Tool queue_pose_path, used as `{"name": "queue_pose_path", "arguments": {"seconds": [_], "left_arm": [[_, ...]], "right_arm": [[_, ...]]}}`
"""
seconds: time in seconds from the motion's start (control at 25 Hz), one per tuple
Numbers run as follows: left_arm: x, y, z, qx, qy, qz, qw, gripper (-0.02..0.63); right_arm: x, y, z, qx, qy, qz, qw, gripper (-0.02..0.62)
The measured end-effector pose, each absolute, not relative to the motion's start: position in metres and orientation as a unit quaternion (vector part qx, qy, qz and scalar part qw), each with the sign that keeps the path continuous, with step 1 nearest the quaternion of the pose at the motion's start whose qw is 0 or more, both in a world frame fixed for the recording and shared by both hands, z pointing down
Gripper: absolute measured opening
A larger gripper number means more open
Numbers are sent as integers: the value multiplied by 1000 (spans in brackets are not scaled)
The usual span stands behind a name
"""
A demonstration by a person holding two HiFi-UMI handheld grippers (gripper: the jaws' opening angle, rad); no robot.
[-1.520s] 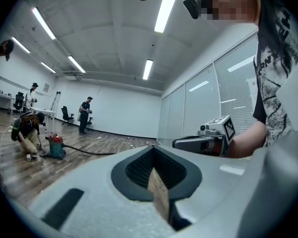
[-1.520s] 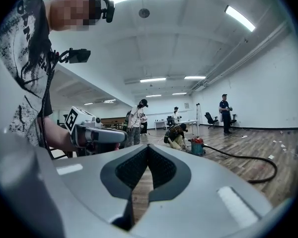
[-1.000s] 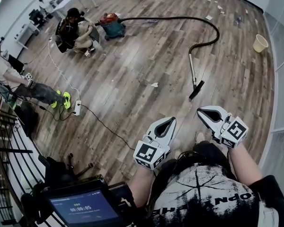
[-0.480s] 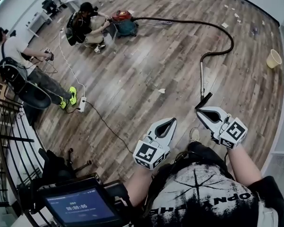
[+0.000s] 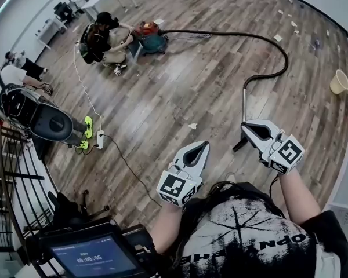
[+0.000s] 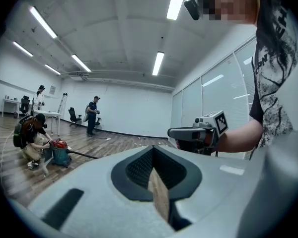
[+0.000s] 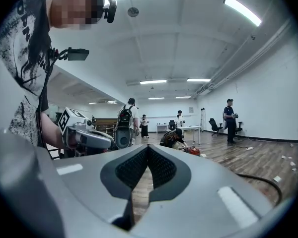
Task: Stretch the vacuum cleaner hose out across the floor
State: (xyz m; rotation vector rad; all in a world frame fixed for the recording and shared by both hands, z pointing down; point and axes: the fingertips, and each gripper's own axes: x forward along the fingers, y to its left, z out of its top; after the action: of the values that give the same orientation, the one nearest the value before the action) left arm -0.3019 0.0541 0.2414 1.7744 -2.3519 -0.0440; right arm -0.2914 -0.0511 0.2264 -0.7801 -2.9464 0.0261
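Note:
A red and teal vacuum cleaner [image 5: 148, 36] stands far off on the wood floor. Its black hose [image 5: 281, 48] runs right, loops back and joins a metal wand [image 5: 244, 104]. The wand ends in a dark nozzle [image 5: 238, 144] just below my right gripper [image 5: 244, 127]. That gripper is shut with nothing in it and is held above the floor. My left gripper [image 5: 206, 145] is also shut and empty, a little left of the nozzle. The vacuum cleaner [image 6: 59, 152] appears at left in the left gripper view. A stretch of hose [image 7: 260, 180] appears at right in the right gripper view.
A person [image 5: 103, 39] crouches beside the vacuum. Another person [image 5: 29, 106] sits at left near a power strip [image 5: 99, 139] with a cable trailing across the floor. A yellow bucket [image 5: 339, 81] stands at far right. Paper scraps [image 5: 192, 125] dot the floor. A railing [image 5: 11, 178] borders the left.
Both grippers have travelled forward across the floor, still shut. The wand and nozzle now lie right beside the right gripper, and the vacuum looks nearer.

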Motion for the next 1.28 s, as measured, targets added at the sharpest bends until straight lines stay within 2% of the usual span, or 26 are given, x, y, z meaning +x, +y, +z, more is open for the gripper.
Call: {"name": "queue_pose_path", "arguments": {"seconds": [0.28,0.72,1.04,1.28], "left_arm": [[-347,-5,238,590,-802,0,95,0],[-390,-42,262,607,-786,7,119,0],[-473,-78,263,661,-742,0,114,0],[-566,-105,251,711,-694,6,113,0]], "right_arm": [[-320,-110,240,-258,-964,17,55,6],[-357,-142,269,-235,-969,48,63,6],[-429,-164,270,-176,-981,42,75,6],[-518,-184,251,-115,-990,40,72,6]]}}
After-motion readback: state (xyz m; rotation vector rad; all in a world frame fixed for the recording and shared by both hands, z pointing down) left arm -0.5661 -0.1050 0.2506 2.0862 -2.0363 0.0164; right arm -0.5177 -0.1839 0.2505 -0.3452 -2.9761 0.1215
